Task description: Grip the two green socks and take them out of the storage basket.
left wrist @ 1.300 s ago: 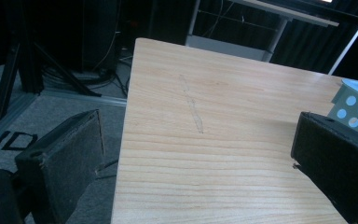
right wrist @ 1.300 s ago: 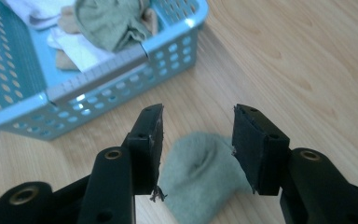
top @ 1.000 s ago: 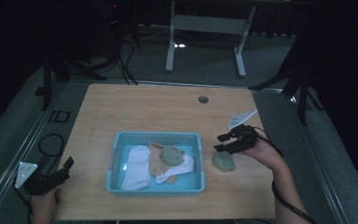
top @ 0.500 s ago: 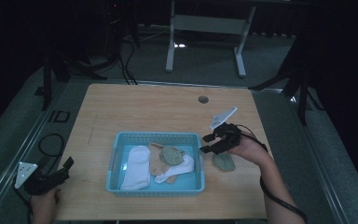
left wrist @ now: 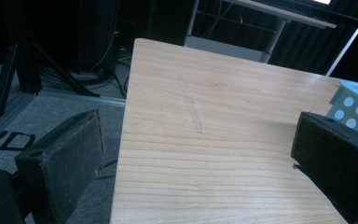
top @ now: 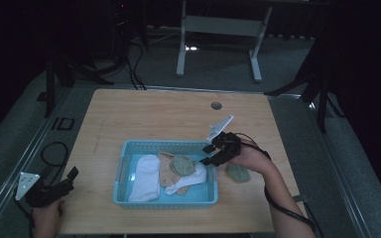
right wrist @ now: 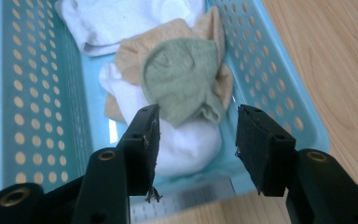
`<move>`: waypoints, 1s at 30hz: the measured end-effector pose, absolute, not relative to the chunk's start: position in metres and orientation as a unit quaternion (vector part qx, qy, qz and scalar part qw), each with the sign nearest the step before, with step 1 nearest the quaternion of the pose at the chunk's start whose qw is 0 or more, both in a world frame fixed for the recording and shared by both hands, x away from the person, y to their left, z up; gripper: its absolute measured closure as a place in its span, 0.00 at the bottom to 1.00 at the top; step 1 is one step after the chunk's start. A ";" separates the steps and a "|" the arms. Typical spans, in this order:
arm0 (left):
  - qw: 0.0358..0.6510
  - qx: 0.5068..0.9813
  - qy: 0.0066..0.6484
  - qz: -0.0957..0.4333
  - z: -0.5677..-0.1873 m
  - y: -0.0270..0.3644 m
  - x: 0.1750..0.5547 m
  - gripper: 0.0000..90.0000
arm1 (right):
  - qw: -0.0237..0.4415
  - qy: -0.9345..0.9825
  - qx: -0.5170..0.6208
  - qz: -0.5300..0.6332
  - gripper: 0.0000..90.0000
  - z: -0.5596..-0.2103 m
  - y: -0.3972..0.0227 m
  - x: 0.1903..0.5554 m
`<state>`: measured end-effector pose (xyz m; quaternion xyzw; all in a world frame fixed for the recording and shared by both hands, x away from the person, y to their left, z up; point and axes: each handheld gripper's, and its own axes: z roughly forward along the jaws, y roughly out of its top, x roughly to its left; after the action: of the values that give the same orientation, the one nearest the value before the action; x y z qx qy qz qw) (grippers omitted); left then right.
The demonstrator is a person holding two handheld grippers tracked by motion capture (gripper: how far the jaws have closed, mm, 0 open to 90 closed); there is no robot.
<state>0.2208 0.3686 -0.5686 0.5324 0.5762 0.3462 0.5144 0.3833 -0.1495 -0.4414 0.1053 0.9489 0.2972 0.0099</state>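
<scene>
Right gripper view: right claw released, empty, over the basket rim, lining up on the green sock. Next: descend, pinch it. Left claw released, idle.

— What surrounds the tabletop?
— Grey carpeted floor, mostly dark. At twelve o'clock stands a pale metal desk frame with a bright glint of light on the floor beneath it.
— Anything else?
— Black stands and cables at eleven o'clock, another dark stand at two o'clock, metal rails along both sides.
</scene>
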 end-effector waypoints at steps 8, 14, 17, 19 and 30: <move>0.515 0.533 0.576 0.346 -0.569 0.369 0.221 0.03 | 0.000 0.954 0.089 0.286 0.55 -0.451 -0.122 0.383; 0.515 0.533 0.575 0.346 -0.569 0.369 0.221 0.03 | -0.011 0.959 0.074 0.273 0.54 -0.463 -0.103 0.383; 0.515 0.533 0.575 0.345 -0.569 0.369 0.221 0.03 | -0.015 0.961 0.071 0.265 0.53 -0.470 -0.094 0.383; 0.516 0.533 0.575 0.345 -0.569 0.369 0.221 0.03 | -0.012 0.963 0.071 0.261 0.53 -0.474 -0.089 0.384; 0.517 0.532 0.575 0.344 -0.569 0.369 0.220 0.03 | -0.016 0.969 0.065 0.237 0.50 -0.493 -0.070 0.382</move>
<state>0.2205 0.3689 -0.5686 0.5323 0.5753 0.3440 0.5170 0.3821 -0.0700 -0.4934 0.0648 0.9692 0.2370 -0.0162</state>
